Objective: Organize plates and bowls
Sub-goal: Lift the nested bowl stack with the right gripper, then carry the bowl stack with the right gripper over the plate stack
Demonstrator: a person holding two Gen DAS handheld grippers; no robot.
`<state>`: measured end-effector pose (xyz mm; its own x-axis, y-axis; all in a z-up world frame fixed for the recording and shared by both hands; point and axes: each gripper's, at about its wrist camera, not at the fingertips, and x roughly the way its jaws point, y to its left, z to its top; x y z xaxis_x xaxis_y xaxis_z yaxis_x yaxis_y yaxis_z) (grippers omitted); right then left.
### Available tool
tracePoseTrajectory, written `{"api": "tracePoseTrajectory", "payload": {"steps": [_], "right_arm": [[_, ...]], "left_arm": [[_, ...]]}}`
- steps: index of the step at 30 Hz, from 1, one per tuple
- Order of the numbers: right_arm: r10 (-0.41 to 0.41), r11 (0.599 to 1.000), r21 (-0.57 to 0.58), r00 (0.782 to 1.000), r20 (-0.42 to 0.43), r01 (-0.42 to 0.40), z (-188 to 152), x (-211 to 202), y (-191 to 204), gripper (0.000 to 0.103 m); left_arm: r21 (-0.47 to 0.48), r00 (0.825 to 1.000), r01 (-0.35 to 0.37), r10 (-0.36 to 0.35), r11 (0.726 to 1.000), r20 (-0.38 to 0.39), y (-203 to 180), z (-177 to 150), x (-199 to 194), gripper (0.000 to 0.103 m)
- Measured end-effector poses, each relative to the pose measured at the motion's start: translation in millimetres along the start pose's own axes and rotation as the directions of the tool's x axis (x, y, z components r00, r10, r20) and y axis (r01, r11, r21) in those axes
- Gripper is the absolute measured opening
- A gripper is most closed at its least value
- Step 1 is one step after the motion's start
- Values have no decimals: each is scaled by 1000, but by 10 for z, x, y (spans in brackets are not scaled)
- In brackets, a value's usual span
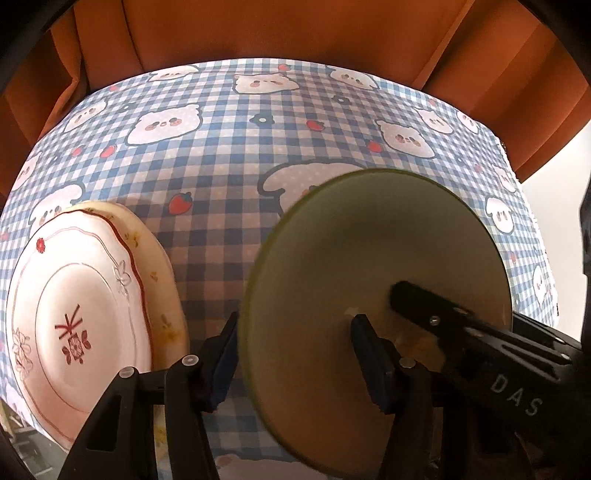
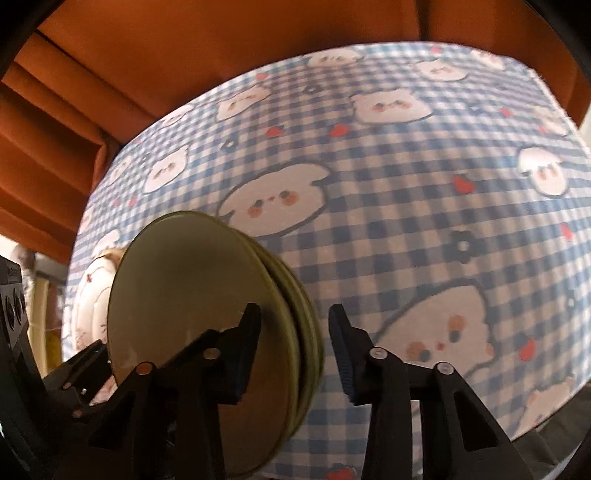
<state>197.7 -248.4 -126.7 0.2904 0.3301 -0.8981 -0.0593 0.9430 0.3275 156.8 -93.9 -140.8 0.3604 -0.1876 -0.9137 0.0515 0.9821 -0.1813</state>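
Observation:
A stack of green plates [image 1: 369,258] lies on the checked tablecloth, and its layered rims [image 2: 299,317] show in the right wrist view. My left gripper [image 1: 295,350] is shut across the near wall of the stack, one pad outside the rim and one on the top plate's inner face. My right gripper [image 2: 295,341] straddles the same stack's rim from the other side. Its left finger [image 2: 247,339] lies over the top plate and its right finger [image 2: 343,343] stands a little clear of the rims, so it is open. A white plate with red trim [image 1: 74,314] rests on a cream plate [image 1: 162,280] to the left.
The table [image 1: 229,147] carries a blue checked cloth with cartoon faces and strawberries. Orange curtains [image 1: 258,29] hang behind its far edge. One finger of my right gripper [image 1: 424,306] reaches over the green plate in the left wrist view.

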Motion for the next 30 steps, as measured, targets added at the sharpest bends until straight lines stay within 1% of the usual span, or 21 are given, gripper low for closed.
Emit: {"api": "tracePoseTrajectory", "payload": {"steps": [1, 3, 4, 6, 10, 18, 23, 30], "right_arm": [[15, 1000, -3, 1000, -9, -15, 4, 19, -5, 37], [52, 999, -5, 998, -23, -52, 20, 49, -27, 36], [66, 998, -7, 997, -28, -66, 27, 58, -42, 36], [90, 996, -4, 995, -40, -90, 41, 73, -60, 36], [106, 994, 7, 993, -47, -106, 43, 74, -87, 36], [128, 992, 7, 990, -55, -128, 0, 4, -174, 36], [122, 992, 8, 991, -54, -122, -37, -89, -222, 36], [116, 993, -5, 993, -7, -116, -71, -385, -268, 37]], "left_arm": [[-10, 1000, -2, 2, 1000, 8, -6, -6, -2, 58], [-29, 1000, -5, 6, 1000, 17, -16, -16, -2, 58], [-36, 1000, -8, 9, 999, 25, -33, -20, -8, 54], [-46, 999, -25, 27, 999, 34, -51, -21, -18, 53], [-63, 998, -48, 51, 997, 42, -53, -29, -33, 50], [-49, 994, -84, 87, 995, 69, -171, -84, -109, 49], [-50, 996, -65, 68, 997, 66, -245, -123, -160, 49], [-39, 991, -56, 60, 998, 122, -399, -142, -389, 49]]}}
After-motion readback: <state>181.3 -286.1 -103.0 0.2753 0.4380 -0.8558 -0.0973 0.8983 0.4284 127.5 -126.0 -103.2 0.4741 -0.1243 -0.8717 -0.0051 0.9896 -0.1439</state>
